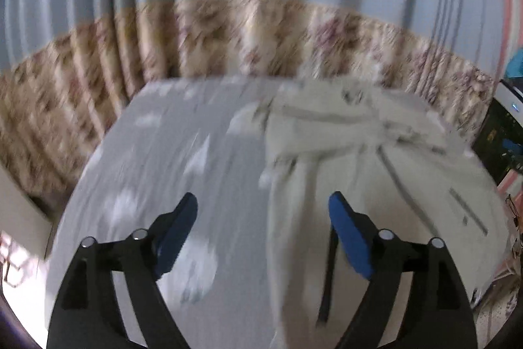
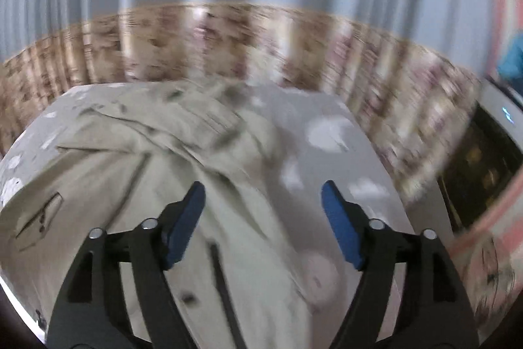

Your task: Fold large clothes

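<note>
A large beige coat lies crumpled on a table covered with a grey cloth with white patches. In the left wrist view it fills the right half of the table. My left gripper is open and empty, hovering above the coat's left edge. In the right wrist view the coat lies left and centre, with a pocket zip at the left and a button near the bottom. My right gripper is open and empty above the coat's right edge. Both views are motion-blurred.
A curtain, pale blue above and floral beige below, hangs behind the table. A dark appliance with a white top stands at the right. A light box-like edge shows at the left.
</note>
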`<state>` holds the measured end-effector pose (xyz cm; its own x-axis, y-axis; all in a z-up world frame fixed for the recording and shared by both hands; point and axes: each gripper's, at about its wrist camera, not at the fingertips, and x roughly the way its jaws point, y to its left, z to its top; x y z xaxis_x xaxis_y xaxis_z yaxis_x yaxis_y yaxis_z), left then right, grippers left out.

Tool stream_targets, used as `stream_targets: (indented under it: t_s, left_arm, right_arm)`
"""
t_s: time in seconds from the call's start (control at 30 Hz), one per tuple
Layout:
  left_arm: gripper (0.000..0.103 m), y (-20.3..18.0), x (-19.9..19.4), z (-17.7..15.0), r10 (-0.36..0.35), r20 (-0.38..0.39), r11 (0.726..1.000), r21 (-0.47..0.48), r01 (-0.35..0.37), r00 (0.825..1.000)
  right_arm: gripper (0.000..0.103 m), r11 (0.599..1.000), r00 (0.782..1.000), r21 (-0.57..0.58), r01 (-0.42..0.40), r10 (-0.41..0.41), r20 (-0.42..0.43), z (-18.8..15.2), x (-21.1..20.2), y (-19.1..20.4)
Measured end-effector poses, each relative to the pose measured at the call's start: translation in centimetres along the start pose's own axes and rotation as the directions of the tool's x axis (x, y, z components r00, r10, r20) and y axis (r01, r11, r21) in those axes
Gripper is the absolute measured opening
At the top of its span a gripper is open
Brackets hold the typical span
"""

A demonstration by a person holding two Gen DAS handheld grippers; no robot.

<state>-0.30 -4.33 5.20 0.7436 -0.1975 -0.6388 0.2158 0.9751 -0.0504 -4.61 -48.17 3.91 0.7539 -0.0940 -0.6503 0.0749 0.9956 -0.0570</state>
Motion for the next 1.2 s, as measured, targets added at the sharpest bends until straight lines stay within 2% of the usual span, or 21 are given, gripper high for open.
stream_targets:
  t_s: [0.07,0.13,0.2,0.27,0.4,0.43,0.47,0.53,0.57,0.67,0.73,0.8,0.83,0.87,0.9,0.93,0.97,1.0,1.1,1.13,1.2]
  left_arm:
    - [0.089,-1.4,1.8,3.2,-0.027,0.032,1.0,0.009,0.027,0.999]
    - [0.089,-2.2,4.7,5.7,-0.074,0.01,0.997,-0.025,0.074,0.997]
    - [0.089,-3.3,7.3,7.4,-0.078,0.01,0.997,-0.026,0.078,0.997]
    - [0.089,-4.2,9.2,7.9,-0.051,0.0,0.999,-0.011,0.051,0.999]
    - [0.089,-5.5,12.3,8.1,-0.058,-0.017,0.998,0.004,0.058,0.998]
    - [0.089,-5.6,12.9,8.0,-0.057,-0.012,0.998,0.011,0.057,0.998]
    - [0.089,-5.8,13.5,8.0,-0.055,-0.009,0.998,0.017,0.055,0.998]
    - [0.089,-5.8,14.7,7.8,-0.033,-0.015,0.999,0.023,0.033,0.999]
    - [0.089,-5.8,15.2,7.8,-0.027,-0.015,0.999,0.026,0.027,1.0]
    - [0.089,-5.2,16.9,7.4,0.023,-0.016,0.999,0.039,-0.022,1.0]
    - [0.089,-4.3,18.4,7.0,0.031,-0.04,0.999,0.015,-0.03,0.999]
    - [0.089,-3.6,19.6,6.6,0.033,-0.065,0.999,-0.006,-0.034,0.997]
    - [0.089,-3.3,20.2,6.4,0.039,-0.073,0.999,-0.011,-0.04,0.997]
    - [0.089,-3.0,20.7,6.1,0.036,-0.081,0.999,-0.019,-0.037,0.996]
    - [0.089,-2.9,20.9,6.0,0.031,-0.084,0.999,-0.025,-0.033,0.996]
    - [0.089,-2.8,21.1,5.8,0.028,-0.083,0.999,-0.03,-0.031,0.996]
    - [0.089,-2.7,21.2,5.6,0.027,-0.082,0.999,-0.032,-0.03,0.996]
    - [0.089,-2.7,21.3,5.4,0.025,-0.08,0.999,-0.034,-0.027,0.996]
    - [0.089,-2.7,21.7,4.8,0.015,-0.071,0.999,-0.039,-0.017,0.997]
    - [0.089,-2.7,21.8,4.7,0.013,-0.07,0.999,-0.041,-0.016,0.997]
    - [0.089,-2.8,22.2,4.6,0.004,-0.069,0.999,-0.047,-0.008,0.998]
  right_arm:
    - [0.083,0.998,0.998,-0.034,-0.055,0.055,-0.006,2.5,2.7,2.4]
    - [0.087,0.993,0.993,-0.031,-0.11,0.109,-0.048,3.9,6.1,4.2]
    - [0.09,0.986,0.985,-0.072,-0.149,0.141,-0.103,4.5,10.5,6.9]
    - [0.092,0.983,0.984,-0.134,-0.126,0.107,-0.142,4.5,13.6,9.2]
    - [0.089,0.974,0.986,-0.202,-0.103,0.074,-0.147,4.0,17.0,11.8]
    - [0.077,0.976,0.989,-0.204,-0.079,0.052,-0.137,4.0,17.7,11.8]
    - [0.047,0.979,0.989,-0.192,-0.061,0.034,-0.142,4.2,18.4,11.3]
    - [0.02,0.993,0.986,-0.1,-0.058,0.041,-0.161,4.7,19.2,9.3]
    - [0.012,0.997,0.989,-0.073,-0.017,0.006,-0.145,5.0,19.0,8.2]
    - [0.008,0.984,0.983,0.038,0.175,-0.172,-0.07,5.5,17.6,2.5]
    - [0.009,0.97,0.974,0.102,0.222,-0.214,-0.08,5.7,17.1,-1.1]
    - [0.009,0.936,0.94,0.107,0.336,-0.327,-0.094,5.7,17.2,-4.3]
    - [0.011,0.904,0.909,0.119,0.411,-0.398,-0.122,5.5,17.7,-6.6]
    - [0.035,0.877,0.88,0.119,0.465,-0.443,-0.172,5.1,18.3,-8.4]
    - [0.051,0.859,0.854,0.112,0.499,-0.466,-0.23,4.7,19.1,-10.0]
    - [0.066,0.849,0.847,0.149,0.507,-0.46,-0.266,4.0,19.2,-11.7]
    - [0.067,0.838,0.846,0.185,0.514,-0.46,-0.268,3.5,18.5,-12.8]
    - [0.067,0.827,0.85,0.221,0.516,-0.464,-0.248,3.3,17.3,-13.4]
    - [0.069,0.838,0.882,0.275,0.472,-0.452,-0.134,4.0,13.8,-12.4]
    - [0.075,0.872,0.911,0.277,0.405,-0.409,-0.045,4.9,12.2,-10.7]
    - [0.083,0.94,0.954,0.192,0.281,-0.296,0.05,6.6,11.1,-6.7]
